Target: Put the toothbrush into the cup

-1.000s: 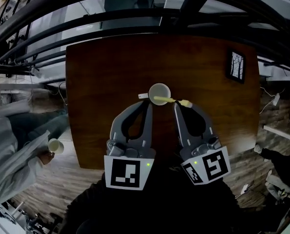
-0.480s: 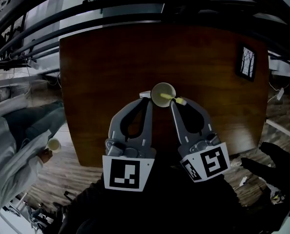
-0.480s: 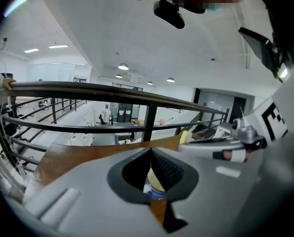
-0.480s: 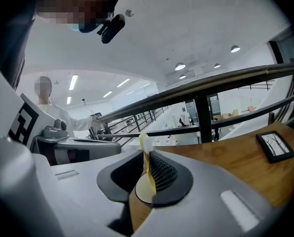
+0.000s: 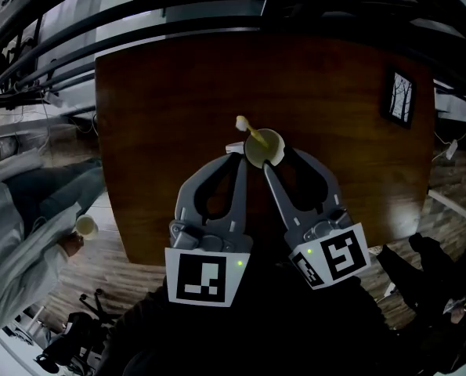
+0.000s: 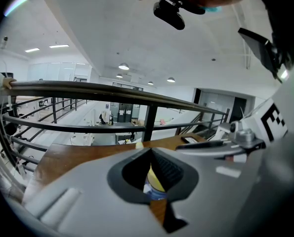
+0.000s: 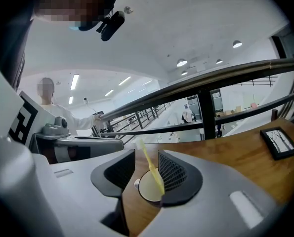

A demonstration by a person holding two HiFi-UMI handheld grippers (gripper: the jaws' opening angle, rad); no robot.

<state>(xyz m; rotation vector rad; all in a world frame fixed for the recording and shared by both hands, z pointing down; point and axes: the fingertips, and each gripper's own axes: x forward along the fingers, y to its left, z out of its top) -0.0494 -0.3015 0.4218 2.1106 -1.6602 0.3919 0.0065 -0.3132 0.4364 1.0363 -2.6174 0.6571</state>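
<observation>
Inside cup [image 5: 271, 150], yellow toothbrush [image 5: 251, 131].

- The toothbrush [image 5: 251, 130] drops below the rim of the cup [image 5: 267, 141]; I can't see its lower end in any view.
- In the head view, the cup's near side is covered by the tips of the right gripper [image 5: 276, 158]. Its jaws have just been opening and stand clear of the toothbrush between them.
- The left gripper [image 5: 236, 152] is closed over the cup's handle, so I see only a white scrap of it. Its own view gives me just a sliver of cup.
- Both grippers hide the near edge of the table [image 5: 162, 116].
- A person [image 5: 17, 233] at the left is cut off by the frame's edge.
</observation>
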